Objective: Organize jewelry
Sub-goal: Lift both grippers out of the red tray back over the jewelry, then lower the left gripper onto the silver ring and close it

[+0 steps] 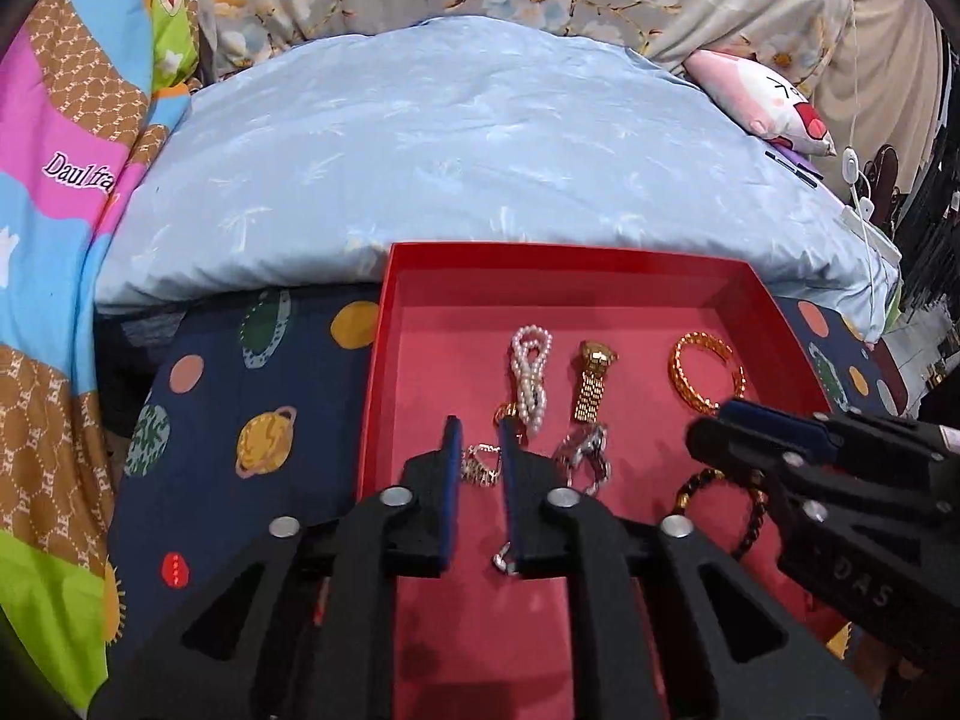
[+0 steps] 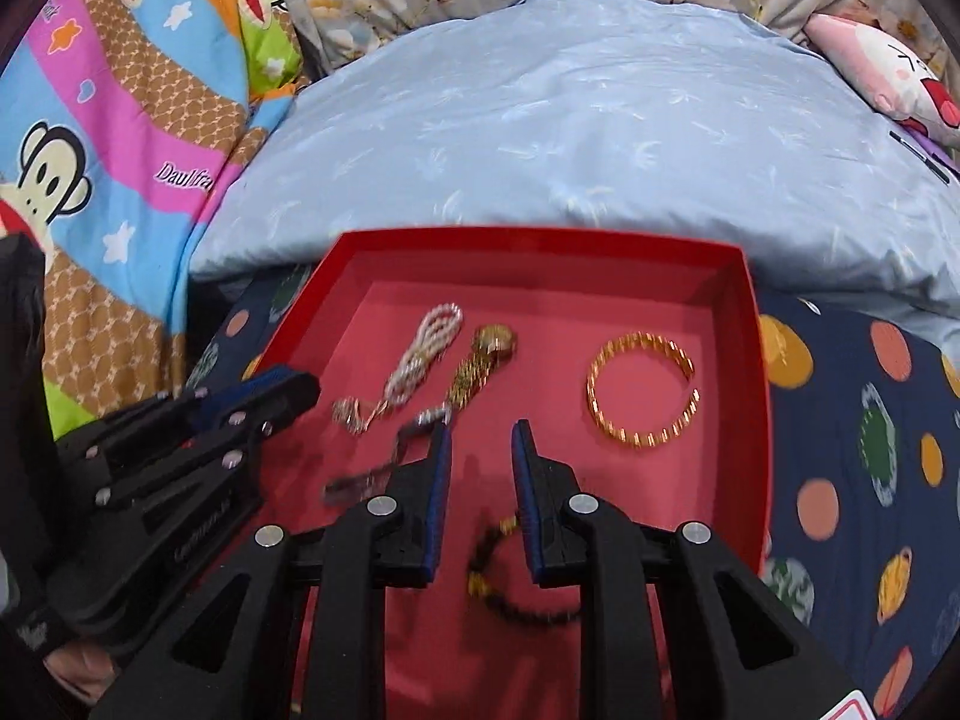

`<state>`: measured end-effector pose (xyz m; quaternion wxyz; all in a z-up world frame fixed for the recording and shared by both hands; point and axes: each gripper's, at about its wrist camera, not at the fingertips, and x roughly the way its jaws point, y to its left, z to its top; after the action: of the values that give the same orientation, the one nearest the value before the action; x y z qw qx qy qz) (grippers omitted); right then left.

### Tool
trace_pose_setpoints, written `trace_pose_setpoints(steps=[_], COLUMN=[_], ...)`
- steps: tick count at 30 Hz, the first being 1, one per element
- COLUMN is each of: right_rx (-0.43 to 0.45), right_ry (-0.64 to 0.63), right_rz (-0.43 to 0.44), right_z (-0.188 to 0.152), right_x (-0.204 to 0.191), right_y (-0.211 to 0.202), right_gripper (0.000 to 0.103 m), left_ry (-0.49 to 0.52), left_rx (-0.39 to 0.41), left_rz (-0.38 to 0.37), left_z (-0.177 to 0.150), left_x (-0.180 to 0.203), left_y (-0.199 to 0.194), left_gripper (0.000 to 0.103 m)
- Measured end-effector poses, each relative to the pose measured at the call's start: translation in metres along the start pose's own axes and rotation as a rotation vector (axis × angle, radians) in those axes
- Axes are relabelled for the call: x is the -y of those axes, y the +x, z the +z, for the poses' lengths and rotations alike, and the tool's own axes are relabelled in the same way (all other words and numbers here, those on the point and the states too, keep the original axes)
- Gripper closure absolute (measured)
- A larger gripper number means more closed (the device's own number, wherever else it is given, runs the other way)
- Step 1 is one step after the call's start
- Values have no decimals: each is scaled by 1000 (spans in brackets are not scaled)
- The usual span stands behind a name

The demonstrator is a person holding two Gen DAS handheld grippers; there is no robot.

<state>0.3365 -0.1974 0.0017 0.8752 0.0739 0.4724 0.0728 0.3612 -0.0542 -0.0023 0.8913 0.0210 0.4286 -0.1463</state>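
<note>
The dark beaded bracelet lies near the front of the red tray, right under the right tongs, whose jaws stand apart and empty. It looks light and limp on its string (the beads likely slippery), so pinching across one strand of beads should hold best. Left of it, the left tongs hover with a narrower gap over a small silver chain, gripping nothing. Farther back lie a pearl strand, a gold watch and a stiff gold bangle. The tray sits on a planet-print sheet on the bed.
</note>
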Motion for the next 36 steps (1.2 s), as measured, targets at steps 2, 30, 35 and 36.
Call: trace_pose_setpoints(steps=[2, 30, 35, 36], right_rx=[16, 67, 53, 50], right_ry=[-11, 85, 112, 117], right_rz=[-16, -133, -123, -120], right_z=[-14, -201, -225, -229], right_x=[-1, 2, 2, 2], right_y=[-12, -138, -148, -149], right_gripper=[82, 71, 71, 71], left_ry=[5, -61, -37, -36], left_rx=[18, -50, -91, -99], left_rz=[9, 8, 39, 41], left_z=[-5, -167, -201, -206], left_x=[1, 20, 28, 28], left_y=[-9, -135, -141, -143], left_gripper=[71, 34, 34, 34])
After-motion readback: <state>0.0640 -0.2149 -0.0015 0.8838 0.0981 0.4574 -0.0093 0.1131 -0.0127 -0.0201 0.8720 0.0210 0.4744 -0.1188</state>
